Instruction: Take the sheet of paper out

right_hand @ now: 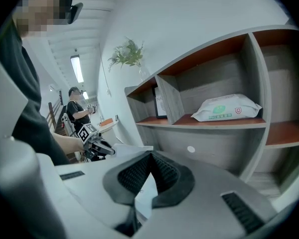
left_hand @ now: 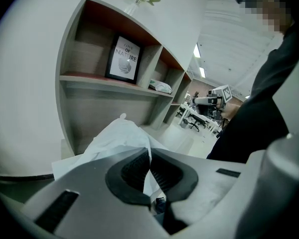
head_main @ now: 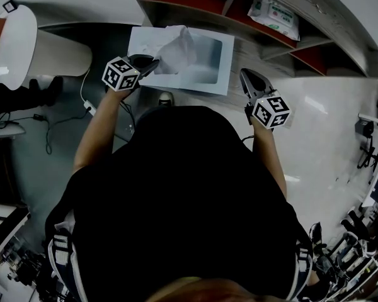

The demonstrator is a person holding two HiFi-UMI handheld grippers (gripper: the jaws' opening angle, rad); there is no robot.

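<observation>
Extraction looks to be the step in hand. The left gripper (head_main: pixel 152 63) has its fingers (left_hand: pixel 137 169) clenched on the sheet of paper (head_main: pixel 177 50), which stands up in a crumpled peak from a pale flat box (head_main: pixel 217 74) lying in front of the shelf unit (head_main: pixel 195 2). In the left gripper view the ribbed pads meet on the white sheet. A thin fold of it runs down between them, and the rest is bunched just past the tips. From above, the sheet's lower end seems to reach down to the box, so I judge it only partly out. How much of it sits inside cannot be told.

Off to the right of the box and apart from it, the right gripper (head_main: pixel 247 77) hovers over the white worktop (head_main: pixel 321 124). Its own view shows its fingers pressed together with nothing between them.

The next move probably calls for drawing the left gripper up and away from the box until the trailing edge of the sheet clears the opening. The hold should be firm, since paper this thin could tear or slip. If the box rises with the sheet, the right gripper is near enough to press it down. A pack of wipes (head_main: pixel 274 11) on the shelf plays no part.
</observation>
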